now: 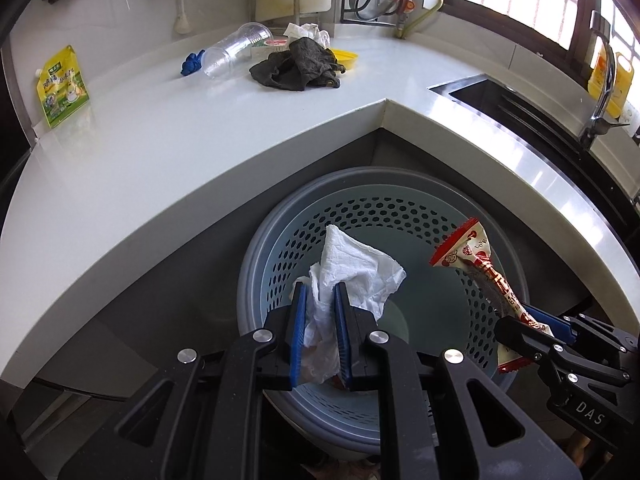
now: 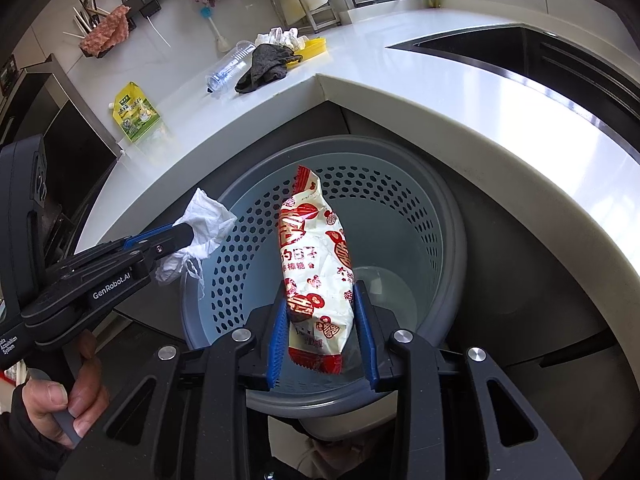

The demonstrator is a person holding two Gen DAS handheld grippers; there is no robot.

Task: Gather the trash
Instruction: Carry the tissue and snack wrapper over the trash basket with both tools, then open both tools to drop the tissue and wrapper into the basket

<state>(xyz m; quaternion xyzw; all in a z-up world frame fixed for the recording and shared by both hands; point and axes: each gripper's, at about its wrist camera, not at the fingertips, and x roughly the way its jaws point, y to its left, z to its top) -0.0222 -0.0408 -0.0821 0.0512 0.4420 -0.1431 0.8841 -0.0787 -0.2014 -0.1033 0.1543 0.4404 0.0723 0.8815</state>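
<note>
My left gripper [image 1: 320,292] is shut on a crumpled white tissue [image 1: 352,276] and holds it over the perforated grey bin [image 1: 280,248] below the counter corner. In the right wrist view the same left gripper [image 2: 188,234] and tissue [image 2: 204,224] hang at the bin's left rim [image 2: 224,200]. My right gripper [image 2: 320,296] is shut on a red and white snack wrapper [image 2: 316,256] above the bin's opening. The left wrist view shows that wrapper [image 1: 480,264] and the right gripper [image 1: 532,320] at the right. The bin's floor looks bare.
On the white counter [image 1: 200,132] lie a clear plastic bottle [image 1: 232,50], a dark rag [image 1: 300,66], crumpled paper [image 1: 310,32], a yellow lid [image 1: 346,56] and a green and yellow pouch [image 1: 62,86]. A sink [image 1: 504,100] and tap [image 1: 604,80] sit at the right.
</note>
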